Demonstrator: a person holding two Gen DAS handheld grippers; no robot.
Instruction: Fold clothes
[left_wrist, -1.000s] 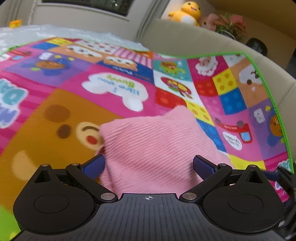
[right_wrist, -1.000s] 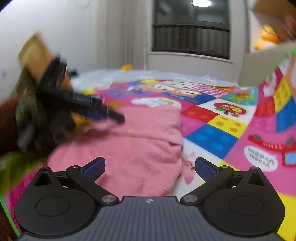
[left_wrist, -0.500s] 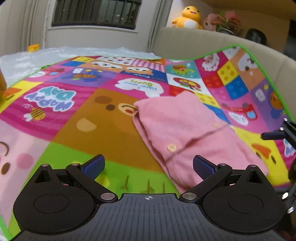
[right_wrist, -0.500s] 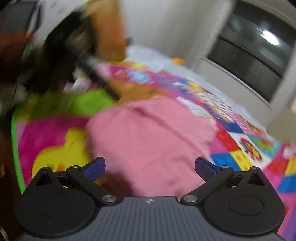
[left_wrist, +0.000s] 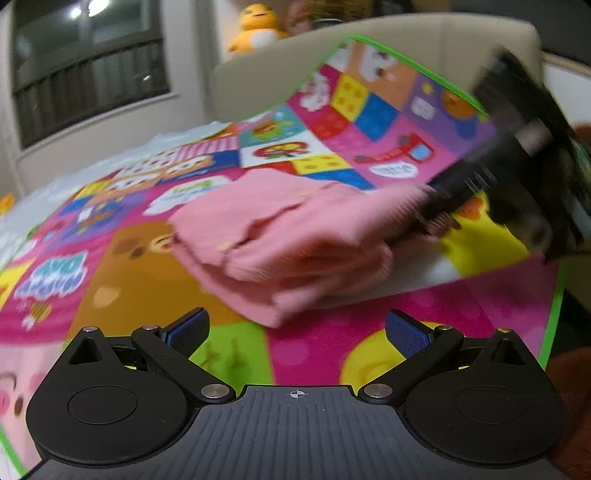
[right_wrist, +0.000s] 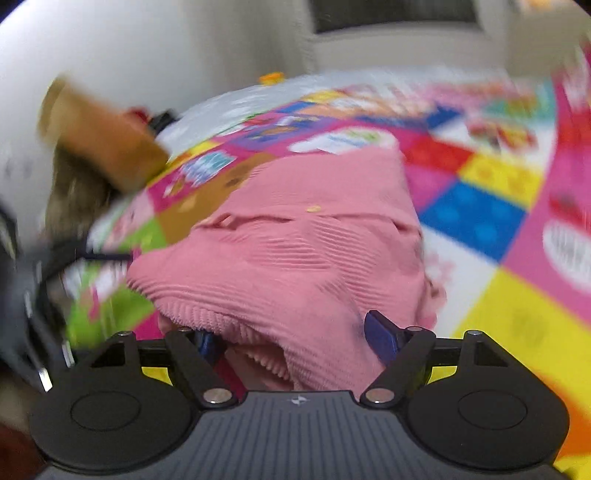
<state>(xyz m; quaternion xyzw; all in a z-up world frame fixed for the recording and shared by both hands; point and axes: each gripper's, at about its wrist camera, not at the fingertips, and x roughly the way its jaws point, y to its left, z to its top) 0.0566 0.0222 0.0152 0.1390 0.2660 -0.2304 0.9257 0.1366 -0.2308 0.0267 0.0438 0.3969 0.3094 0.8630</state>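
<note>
Left gripper (left_wrist: 295, 328): jaws wide apart, nothing between them; blue pads (left_wrist: 406, 334) bare. It hangs over the mat (left_wrist: 122, 273), just short of the near edge of the garment.

Right gripper (right_wrist: 291, 338): jaws apart, with the ribbed hem of the garment bunched between the blue pads (right_wrist: 380, 339). The cloth lies against the left pad; the right pad stands just clear of it. No clamp on the fabric can be made out. Seen from the left wrist, the same gripper (left_wrist: 436, 218) is a dark blur at the right end of the garment, its tips on or in the cloth.

Garment (right_wrist: 306, 251): pink ribbed knit with small pale buttons (right_wrist: 314, 209), folded into a thick bundle of several layers. It lies on the mat near the middle, one end raised and puckered toward the right gripper; in the left wrist view (left_wrist: 280, 236) the stacked edges face the camera.

Mat: bright patchwork of cartoon panels, green-edged; the far side runs up a beige sofa back (left_wrist: 406, 40).

Surroundings: yellow plush duck (left_wrist: 256, 31) on the sofa top; dark window (left_wrist: 85, 70) with a rail behind; white sheet (right_wrist: 229, 107) beyond the mat; a tan blurred shape (right_wrist: 99, 133) at left in the right wrist view, not identifiable.
</note>
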